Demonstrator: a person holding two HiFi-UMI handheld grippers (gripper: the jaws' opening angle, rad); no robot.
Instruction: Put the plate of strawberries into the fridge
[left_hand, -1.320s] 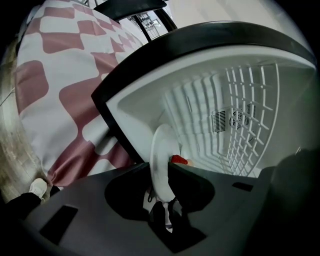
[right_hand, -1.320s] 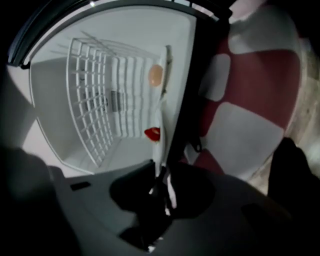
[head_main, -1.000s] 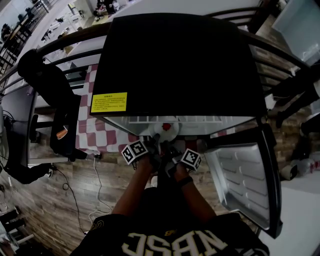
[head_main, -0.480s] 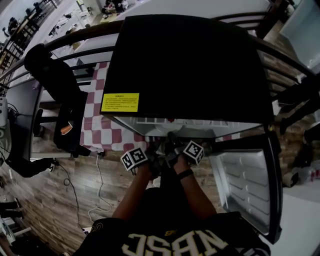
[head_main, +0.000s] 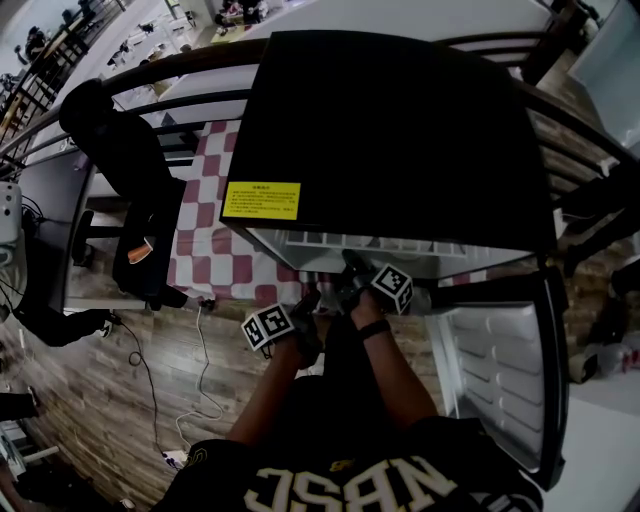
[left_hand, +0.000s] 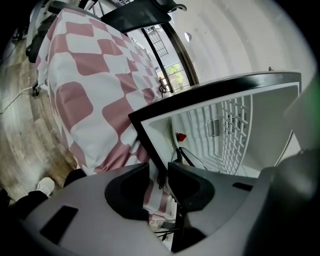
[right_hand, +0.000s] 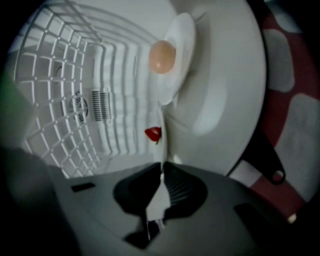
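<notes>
The right gripper is pinched tight on the rim of the plate. It holds the plate inside the open fridge, nearly edge-on to its camera, with one strawberry showing just beside that edge. The left gripper sits at the fridge's front edge, jaws slightly apart and seemingly gripping nothing.

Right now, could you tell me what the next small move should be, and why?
Probably lower the right gripper until the plate rests inside the fridge: its jaws are shut on the plate's rim, the strawberry is inside the compartment, and the left gripper hangs open outside.
</notes>
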